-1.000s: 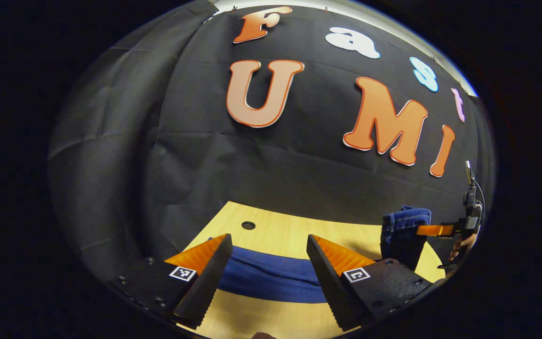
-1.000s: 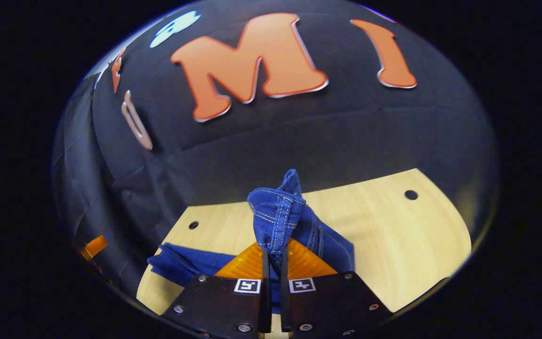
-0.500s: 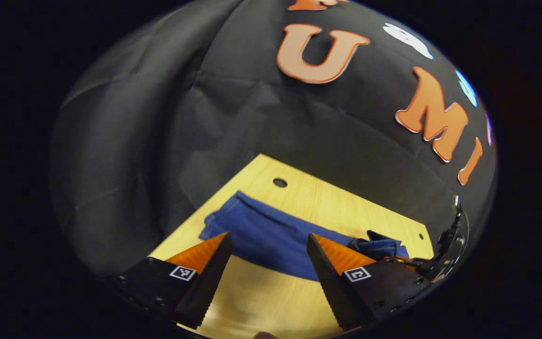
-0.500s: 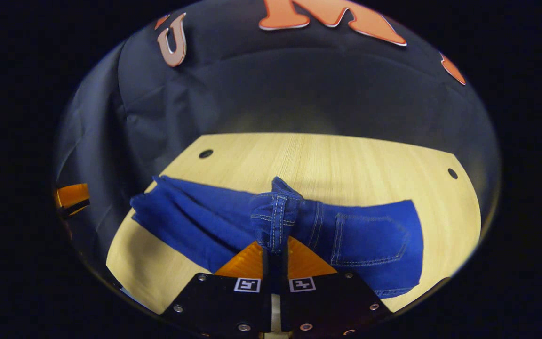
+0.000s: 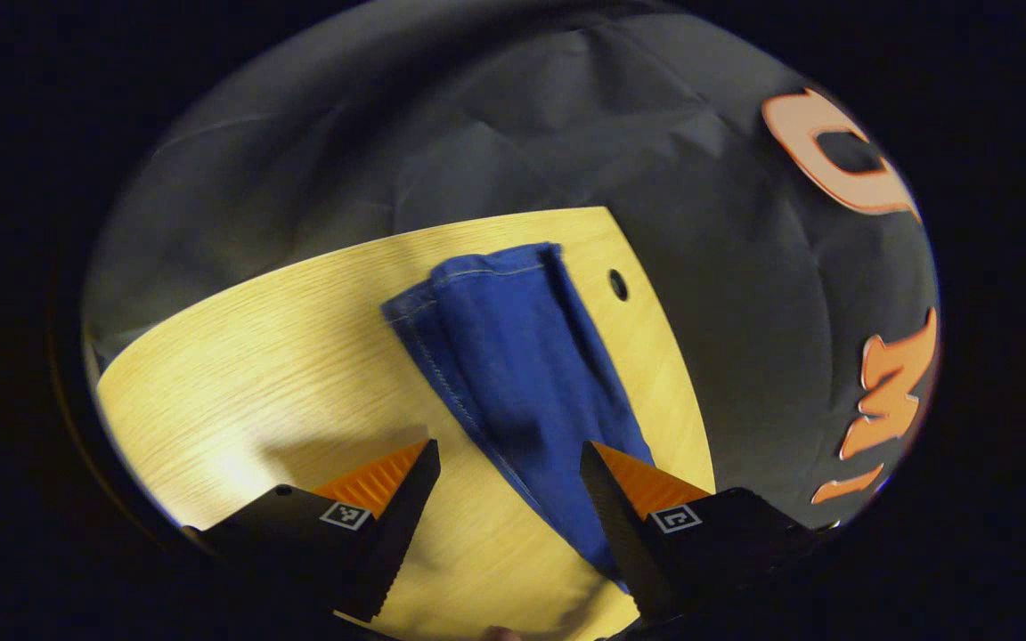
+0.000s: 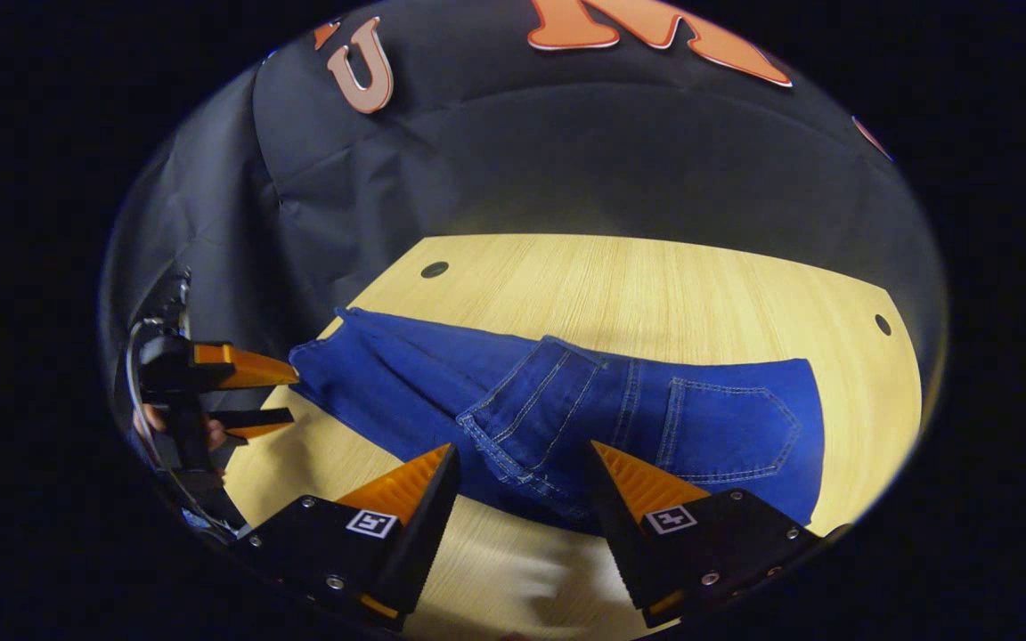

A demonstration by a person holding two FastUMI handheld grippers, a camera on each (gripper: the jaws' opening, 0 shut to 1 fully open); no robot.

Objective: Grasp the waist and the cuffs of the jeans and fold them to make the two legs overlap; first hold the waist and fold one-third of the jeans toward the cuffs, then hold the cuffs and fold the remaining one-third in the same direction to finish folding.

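Note:
The blue jeans (image 6: 709, 418) lie flat along the wooden table (image 6: 655, 285), legs overlapped. Their waist end (image 6: 522, 409) is folded back over the middle, toward the cuffs (image 6: 326, 356) at the left. My right gripper (image 6: 524, 452) hangs open just above the folded waist edge, holding nothing. In the left gripper view the cuffs (image 5: 477, 276) lie at the far end of the leg (image 5: 522, 383). My left gripper (image 5: 508, 454) is open over the near part of the leg. In the right gripper view the left gripper (image 6: 241, 396) sits open beside the cuffs, with a hand behind it.
The table has small round holes near its back corners (image 6: 434, 269) (image 6: 883, 324), one close to the cuffs (image 5: 618, 285). Black cloth walls stand close behind the table. Bare wood (image 5: 255, 374) lies beside the jeans.
My right gripper lowered the waist onto the jeans and opened, letting it go. My left gripper swung round to look along the leg toward the cuffs.

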